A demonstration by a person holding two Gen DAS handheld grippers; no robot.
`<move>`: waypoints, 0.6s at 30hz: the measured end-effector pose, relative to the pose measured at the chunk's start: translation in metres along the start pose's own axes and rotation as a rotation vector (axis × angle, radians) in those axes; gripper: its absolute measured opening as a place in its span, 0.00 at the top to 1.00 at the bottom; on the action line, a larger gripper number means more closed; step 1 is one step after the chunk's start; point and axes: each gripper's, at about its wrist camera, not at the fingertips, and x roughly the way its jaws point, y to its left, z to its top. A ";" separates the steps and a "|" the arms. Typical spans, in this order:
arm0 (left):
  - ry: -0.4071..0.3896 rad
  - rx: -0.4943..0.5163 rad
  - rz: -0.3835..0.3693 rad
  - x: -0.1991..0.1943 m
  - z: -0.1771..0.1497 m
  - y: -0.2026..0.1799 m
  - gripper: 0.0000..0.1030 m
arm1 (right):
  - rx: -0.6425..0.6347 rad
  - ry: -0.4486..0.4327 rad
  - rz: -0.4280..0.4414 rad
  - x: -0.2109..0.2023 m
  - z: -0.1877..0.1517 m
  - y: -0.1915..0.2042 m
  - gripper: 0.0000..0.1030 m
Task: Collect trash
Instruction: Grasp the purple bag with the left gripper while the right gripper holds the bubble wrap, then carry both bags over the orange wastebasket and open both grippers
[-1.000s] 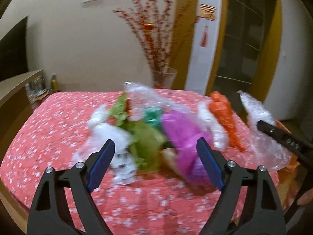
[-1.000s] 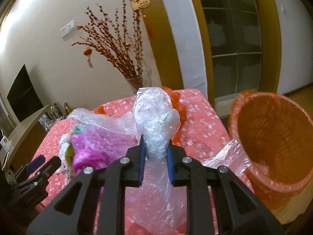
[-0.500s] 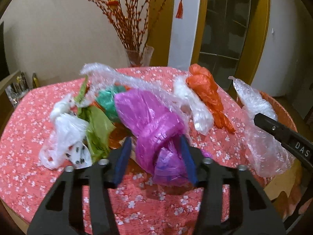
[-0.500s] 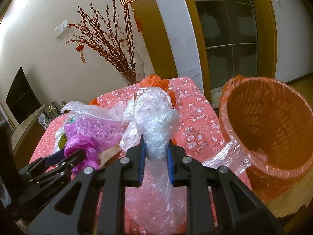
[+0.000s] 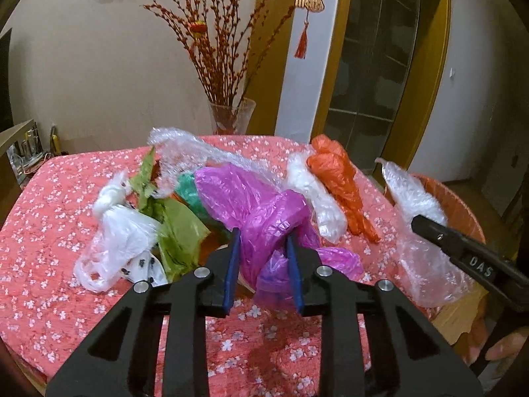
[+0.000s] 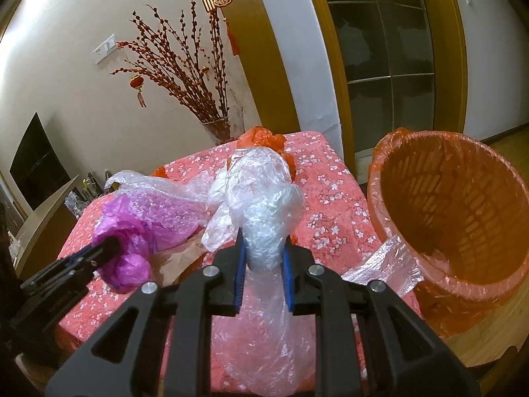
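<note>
My left gripper (image 5: 263, 264) is shut on a purple plastic bag (image 5: 261, 211) in the pile on the pink flowered table (image 5: 49, 198); it also shows in the right wrist view (image 6: 125, 231). My right gripper (image 6: 263, 269) is shut on a clear bubble-wrap bag (image 6: 264, 198), held above the table's right edge; the same bag (image 5: 420, 228) shows in the left wrist view. An orange trash basket (image 6: 463, 218) with an orange liner stands right of the table.
White (image 5: 122, 231), green (image 5: 175, 228), teal (image 5: 188, 192) and orange (image 5: 337, 178) bags and more bubble wrap (image 5: 185, 152) lie on the table. A glass vase of red branches (image 5: 231, 115) stands behind. A shelf (image 6: 46, 211) is at the left.
My left gripper moved in to the purple bag and closed on it. My right gripper kept its hold on the bubble-wrap bag and shifted slightly toward the basket.
</note>
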 end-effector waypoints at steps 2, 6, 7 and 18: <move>-0.016 -0.003 -0.010 -0.007 0.002 0.000 0.75 | -0.002 -0.005 0.002 -0.002 0.000 0.001 0.81; -0.050 0.002 -0.035 -0.023 0.007 -0.007 0.75 | -0.010 -0.017 0.002 -0.009 0.000 0.002 0.81; -0.060 0.005 -0.045 -0.027 0.008 -0.009 0.75 | -0.012 -0.021 -0.001 -0.011 -0.001 0.003 0.81; -0.131 0.055 -0.151 -0.061 0.018 -0.041 0.75 | 0.003 -0.078 -0.036 -0.041 0.003 -0.015 0.81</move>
